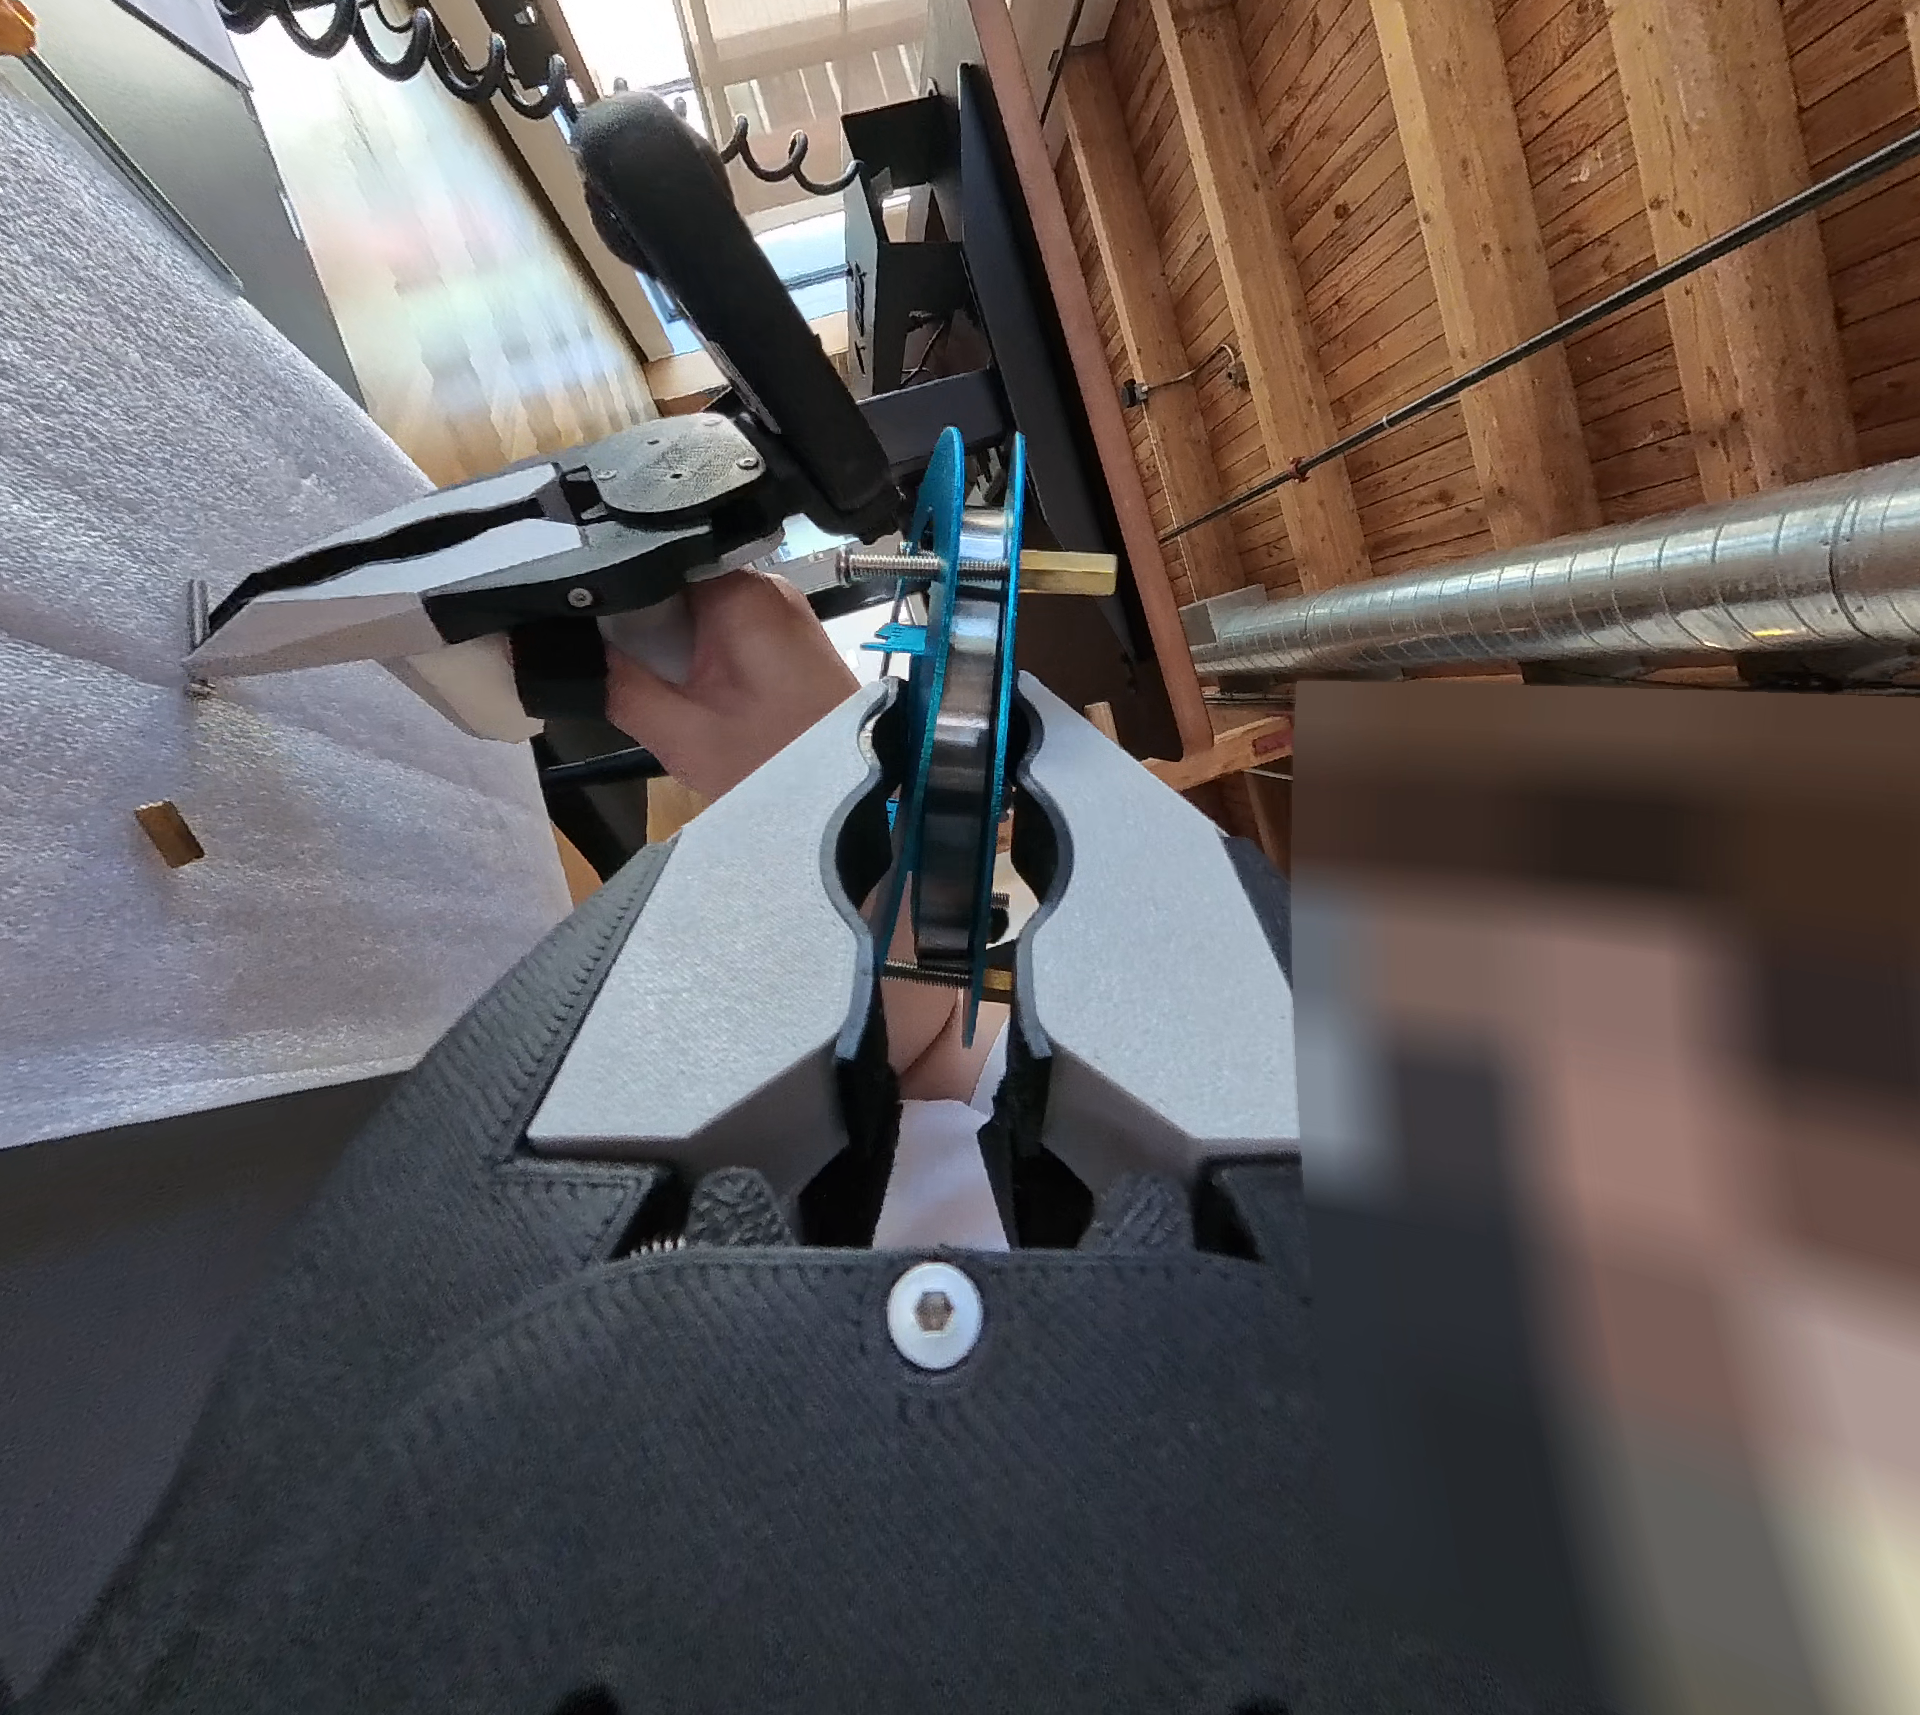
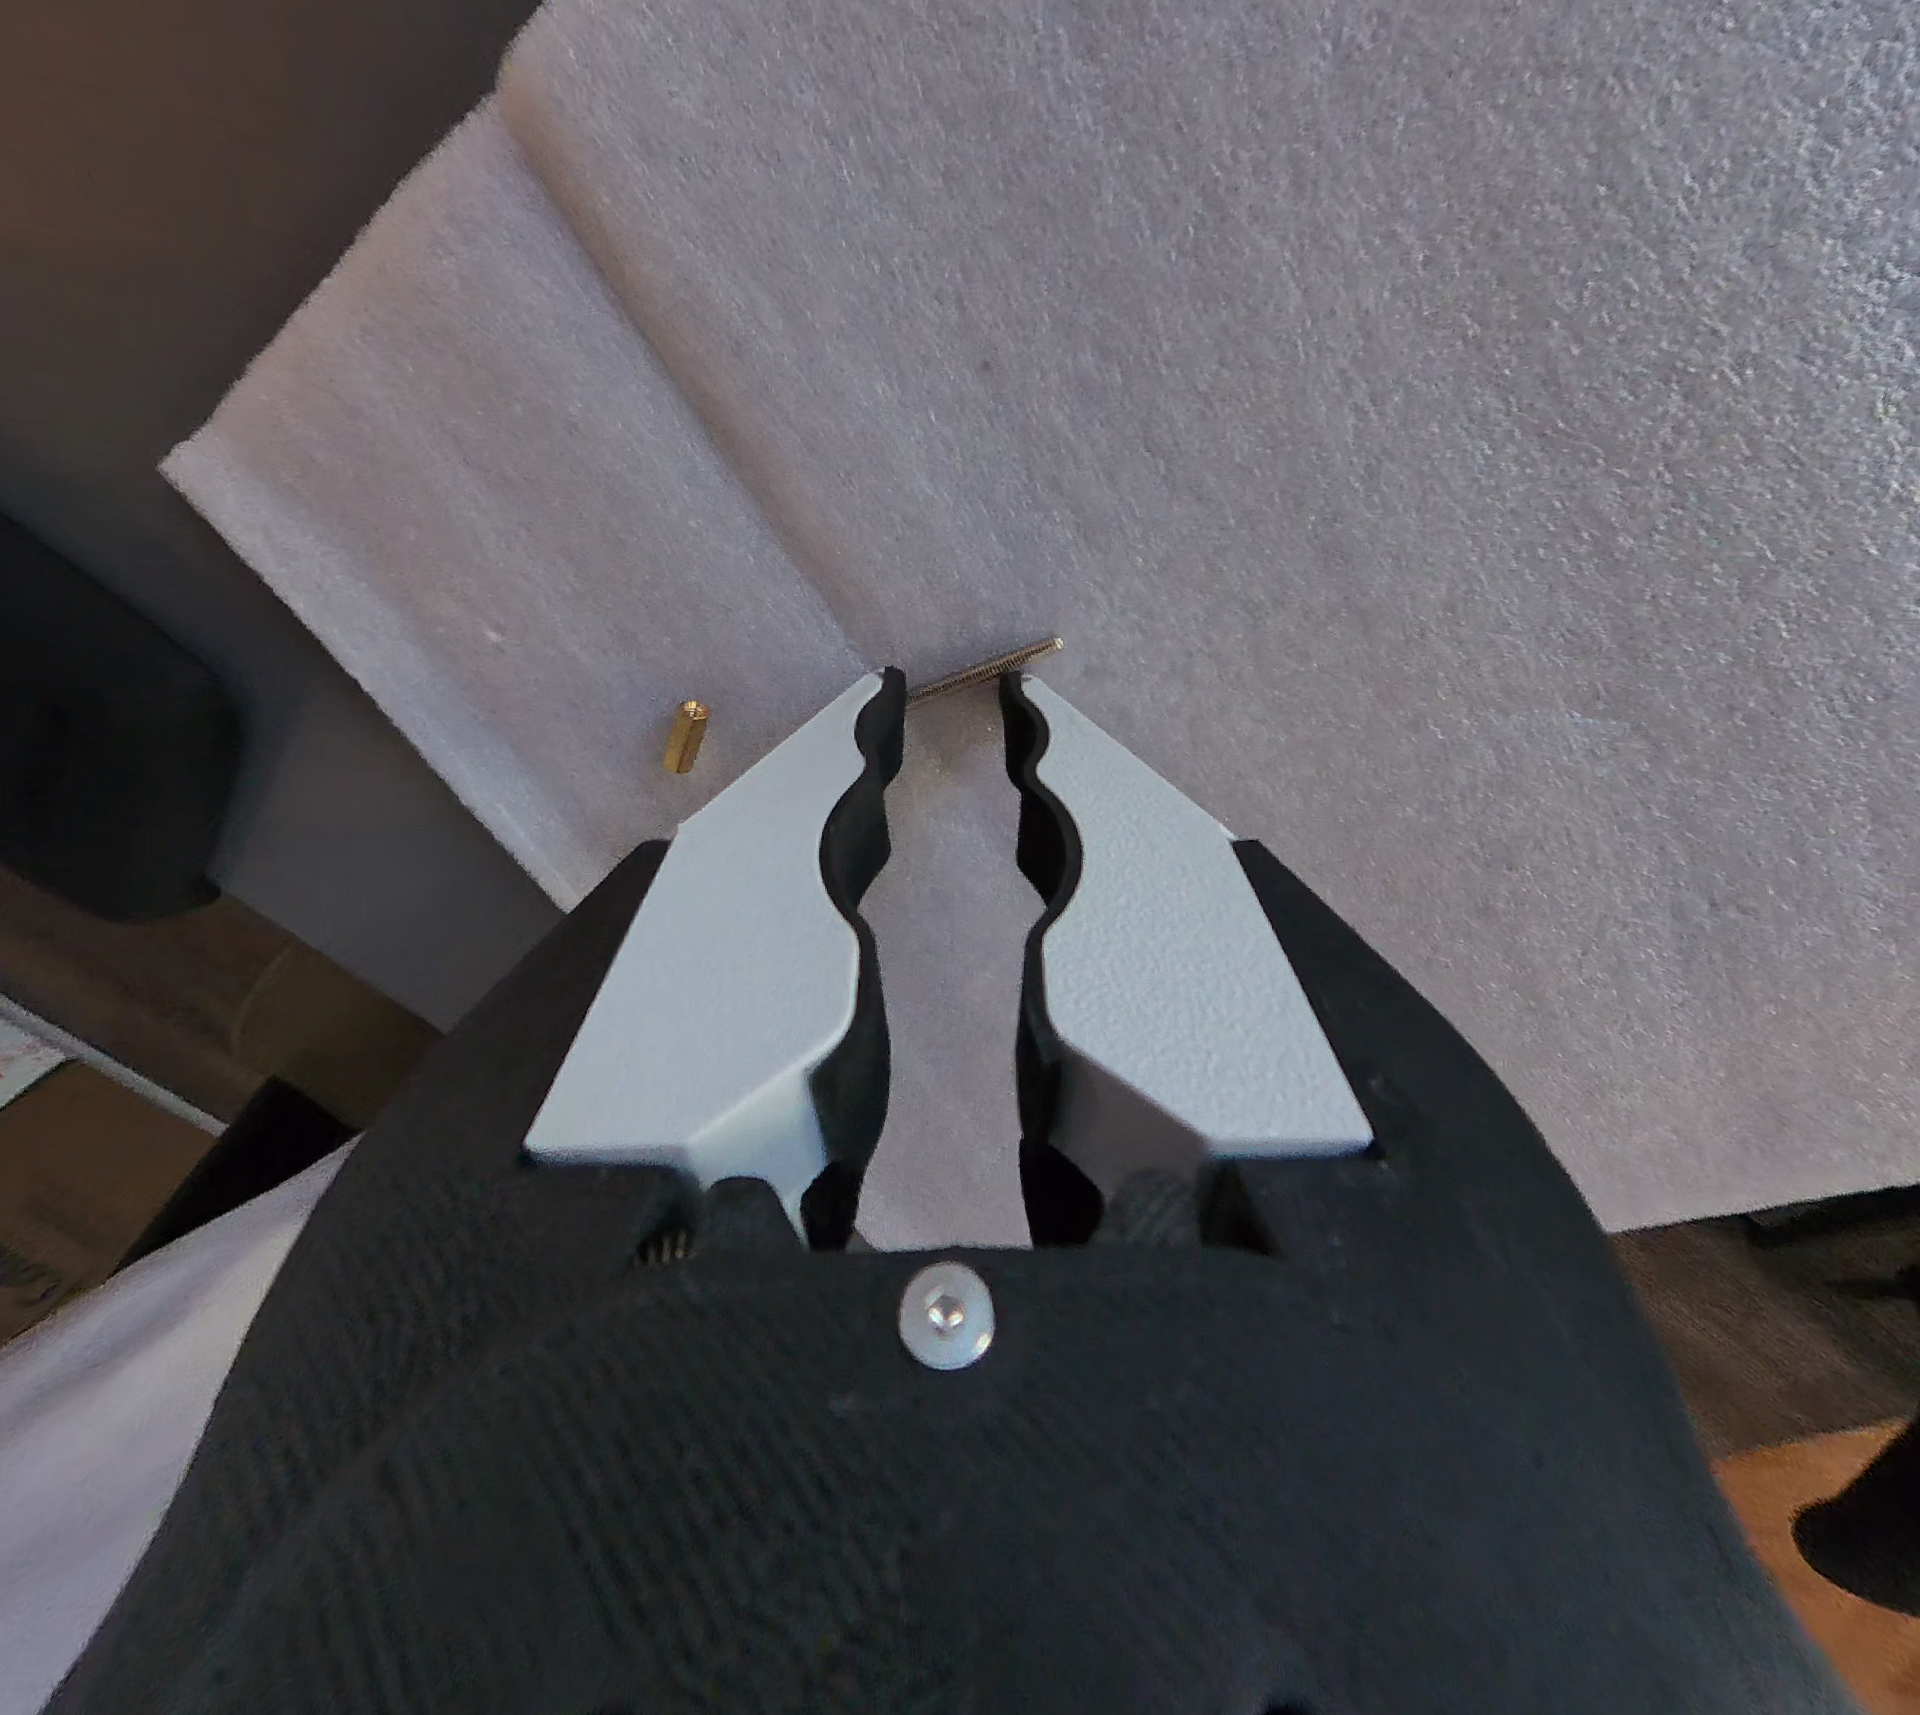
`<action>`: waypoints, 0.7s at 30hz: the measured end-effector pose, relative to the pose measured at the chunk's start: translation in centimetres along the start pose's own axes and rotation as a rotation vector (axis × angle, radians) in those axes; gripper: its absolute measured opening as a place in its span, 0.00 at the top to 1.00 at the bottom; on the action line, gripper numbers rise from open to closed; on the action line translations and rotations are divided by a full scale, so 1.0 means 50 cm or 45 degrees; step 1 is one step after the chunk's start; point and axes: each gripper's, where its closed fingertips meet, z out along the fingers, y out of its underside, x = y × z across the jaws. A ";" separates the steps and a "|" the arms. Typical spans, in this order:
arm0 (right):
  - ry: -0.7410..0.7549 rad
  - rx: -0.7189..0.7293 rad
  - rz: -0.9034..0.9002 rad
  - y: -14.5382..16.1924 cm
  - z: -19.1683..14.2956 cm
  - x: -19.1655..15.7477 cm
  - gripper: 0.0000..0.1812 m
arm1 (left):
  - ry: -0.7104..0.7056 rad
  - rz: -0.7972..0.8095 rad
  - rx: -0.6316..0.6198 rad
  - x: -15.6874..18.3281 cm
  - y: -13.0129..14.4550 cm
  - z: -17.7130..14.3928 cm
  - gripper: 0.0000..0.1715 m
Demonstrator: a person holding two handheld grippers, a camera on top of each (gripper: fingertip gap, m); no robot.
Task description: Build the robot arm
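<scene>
left gripper (image 1: 951,709) clamped on blue disc assembly (image 1: 961,730) | right gripper (image 2: 951,678) fingers apart over thin screw (image 2: 987,670) on foam sheet (image 2: 1351,315), brass standoff (image 2: 688,733) left of screw | risk: screw may roll away

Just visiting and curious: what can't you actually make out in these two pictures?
- Left wrist view: a mosaic patch covers the right side.
- Left wrist view: the left tongs hide the lower blue disc assembly.
- Right wrist view: the right tongs cover one end of the thin screw.
</scene>
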 end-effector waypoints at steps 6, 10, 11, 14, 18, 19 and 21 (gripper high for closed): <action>0.076 -0.088 -0.193 0.012 -0.001 0.003 0.96 | 0.014 0.017 0.014 0.014 0.008 -0.014 0.91; 0.136 -0.167 -0.615 0.029 -0.012 0.032 0.99 | 0.007 0.032 0.033 0.022 0.009 -0.025 0.91; 0.155 -0.153 -0.735 0.029 -0.013 0.044 0.99 | 0.006 0.037 0.039 0.024 0.008 -0.027 0.91; 0.079 -0.072 -1.023 0.040 -0.013 0.049 0.99 | 0.000 0.051 0.060 0.027 0.004 -0.033 0.91; -0.051 0.068 -1.151 0.053 -0.020 0.059 0.90 | -0.029 0.069 0.100 0.021 -0.004 -0.038 0.91; -0.092 0.109 -1.155 0.052 -0.023 0.059 0.90 | -0.035 0.068 0.111 0.019 -0.006 -0.038 0.91; -0.193 0.139 -1.138 0.060 -0.029 0.057 0.89 | -0.043 0.062 0.127 0.016 -0.009 -0.036 0.91</action>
